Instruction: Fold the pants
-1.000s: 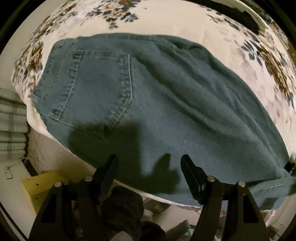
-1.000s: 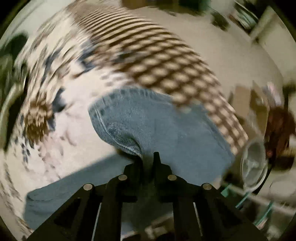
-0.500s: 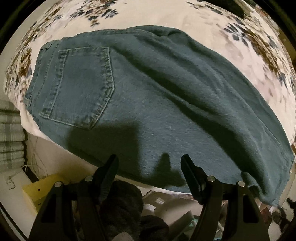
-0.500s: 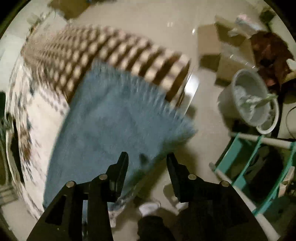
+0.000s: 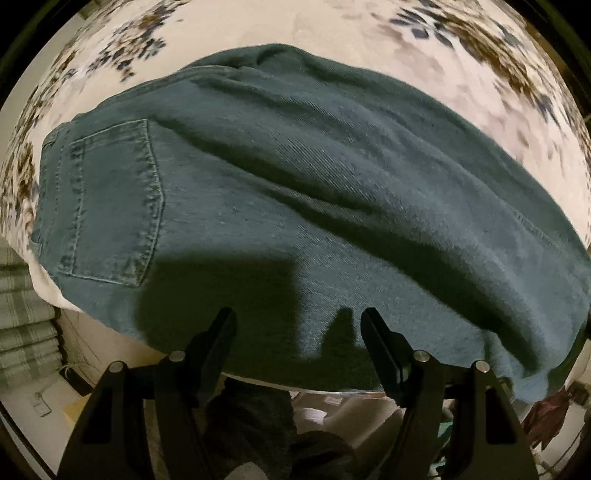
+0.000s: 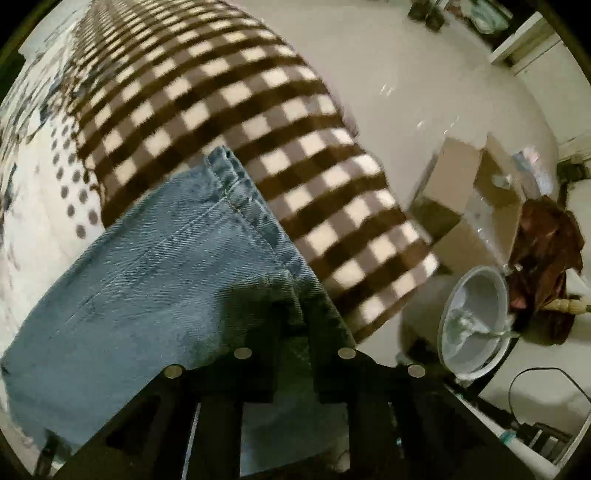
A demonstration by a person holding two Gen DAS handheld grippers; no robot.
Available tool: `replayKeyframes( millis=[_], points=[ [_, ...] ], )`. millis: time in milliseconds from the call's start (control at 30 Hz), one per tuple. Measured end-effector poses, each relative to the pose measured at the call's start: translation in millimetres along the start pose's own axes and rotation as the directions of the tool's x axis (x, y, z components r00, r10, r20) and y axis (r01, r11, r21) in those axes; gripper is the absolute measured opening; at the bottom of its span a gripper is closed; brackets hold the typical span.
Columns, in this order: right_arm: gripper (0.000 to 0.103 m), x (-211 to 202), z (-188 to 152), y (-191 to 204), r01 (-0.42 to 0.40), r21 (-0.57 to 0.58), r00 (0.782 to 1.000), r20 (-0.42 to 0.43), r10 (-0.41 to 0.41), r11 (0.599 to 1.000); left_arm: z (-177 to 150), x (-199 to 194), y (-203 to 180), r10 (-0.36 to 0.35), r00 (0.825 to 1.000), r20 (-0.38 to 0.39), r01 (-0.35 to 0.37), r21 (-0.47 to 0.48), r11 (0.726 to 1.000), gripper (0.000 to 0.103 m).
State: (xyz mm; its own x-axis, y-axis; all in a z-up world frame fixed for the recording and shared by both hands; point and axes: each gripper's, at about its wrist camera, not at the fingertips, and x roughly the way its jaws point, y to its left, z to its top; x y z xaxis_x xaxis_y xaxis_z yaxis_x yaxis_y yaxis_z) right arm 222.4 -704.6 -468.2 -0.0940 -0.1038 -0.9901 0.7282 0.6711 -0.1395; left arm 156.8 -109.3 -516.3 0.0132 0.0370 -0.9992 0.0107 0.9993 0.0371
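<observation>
Blue denim pants lie across a floral bedspread, back pocket at the left, the near edge hanging over the bed's side. My left gripper is open and empty, just above that near edge. In the right wrist view the leg end of the pants with its hem lies against a brown-and-cream checked blanket. My right gripper sits low over the hem corner; its fingers are dark and close together with denim between them.
Beside the bed on the floor stand cardboard boxes, a white bucket, a dark red cloth and a cable. Folded striped fabric is stacked at the left of the bed.
My right gripper was open over the leg end half a second ago; now it is closed down on the hem corner. The left gripper has moved closer to the pants, still open.
</observation>
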Motion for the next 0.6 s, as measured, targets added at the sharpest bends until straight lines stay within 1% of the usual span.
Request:
replayKeyframes(
  millis=[100,167,233,267,367,467,533,600],
  points=[
    [0.008,-24.3,-10.3,3.8,0.002,-0.009,0.996,0.09,-0.001,1.0,2.4,1.9,0.0,-0.001,1.0,-0.004,0.001,0.007,1.0,0.068],
    [0.008,-48.5,-17.0,7.1,0.006,-0.028,0.988,0.152,-0.002,1.0,3.8,0.1,1.8,-0.001,1.0,-0.002,0.001,0.006,1.0,0.068],
    [0.008,-69.7,-21.2,6.0,-0.013,-0.025,0.981,0.192,0.017,1.0,5.4,-2.8,2.6,-0.003,1.0,0.002,0.003,0.004,1.0,0.068],
    [0.008,-86.4,-21.6,5.8,-0.032,-0.022,0.974,0.225,0.036,0.999,5.5,-4.4,1.8,-0.001,1.0,0.004,0.001,0.005,1.0,0.068],
    [0.007,-121.7,-15.9,9.6,-0.048,-0.037,0.955,0.29,0.057,0.998,10.4,-11.0,3.9,-0.002,1.0,0.006,0.002,0.003,1.0,0.068],
    [0.007,-132.9,1.3,16.3,-0.045,-0.051,0.951,0.304,0.059,0.998,14.6,-15.4,5.5,0.001,1.0,0.005,-0.001,0.003,1.0,0.068],
    [0.007,-121.8,19.1,23.0,-0.037,-0.057,0.959,0.279,0.051,0.998,18.7,-16.9,7.2,0.002,1.0,0.0,-0.002,-0.002,1.0,0.068],
    [0.008,-93.8,37.9,30.0,-0.012,-0.065,0.975,0.22,0.026,0.998,18.9,-13.9,8.3,0.002,1.0,-0.004,-0.002,-0.008,1.0,0.068]
  ],
)
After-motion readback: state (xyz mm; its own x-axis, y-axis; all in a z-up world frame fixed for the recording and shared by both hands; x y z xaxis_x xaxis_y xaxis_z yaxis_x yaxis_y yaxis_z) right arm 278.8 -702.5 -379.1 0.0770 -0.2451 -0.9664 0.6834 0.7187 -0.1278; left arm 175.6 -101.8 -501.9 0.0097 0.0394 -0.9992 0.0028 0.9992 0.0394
